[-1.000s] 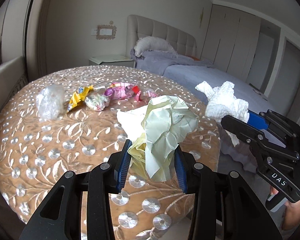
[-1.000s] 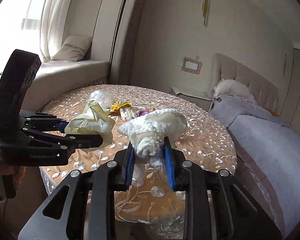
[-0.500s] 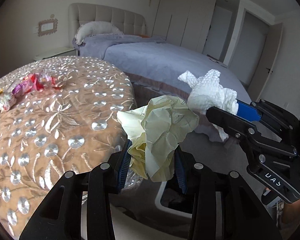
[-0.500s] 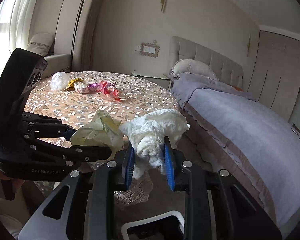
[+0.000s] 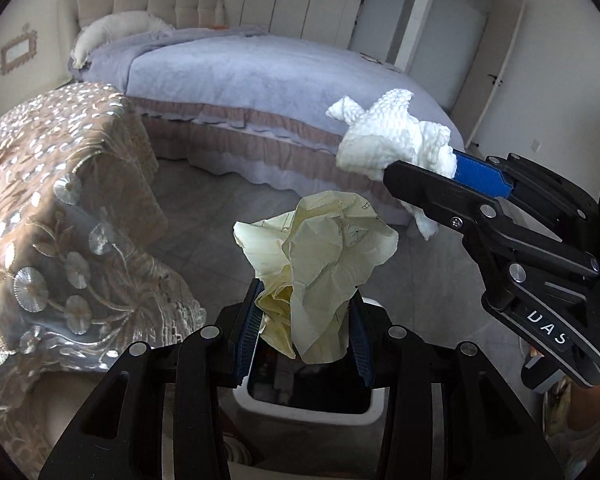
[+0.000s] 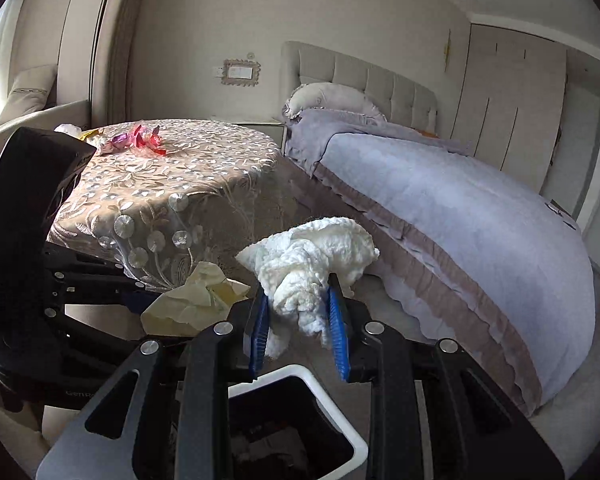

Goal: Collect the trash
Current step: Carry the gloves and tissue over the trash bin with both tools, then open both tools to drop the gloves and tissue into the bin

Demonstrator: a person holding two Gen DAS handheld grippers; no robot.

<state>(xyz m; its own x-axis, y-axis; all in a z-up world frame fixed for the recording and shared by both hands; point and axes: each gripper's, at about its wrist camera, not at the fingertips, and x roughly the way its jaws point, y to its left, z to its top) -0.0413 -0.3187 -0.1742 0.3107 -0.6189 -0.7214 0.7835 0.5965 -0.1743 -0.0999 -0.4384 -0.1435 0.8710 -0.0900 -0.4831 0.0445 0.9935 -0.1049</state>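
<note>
Yellow paper [image 5: 316,264] is sitting pinched in the left tool [image 5: 305,336], tissue [image 6: 312,268] in the right tool [image 6: 300,330], both hanging over the bin [image 6: 332,400]; light wads risk drifting past its rim.

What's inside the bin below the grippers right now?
The bin is open and dark inside; some dim clutter shows at the bottom, too dark to identify. The gripper frames cover much of its opening in both views, so how full it is cannot be told.

Two wads we carried above the bin
We held crumpled yellow paper [image 5: 316,248] and white tissue [image 6: 312,264] over the white-rimmed bin [image 6: 336,392].
</note>
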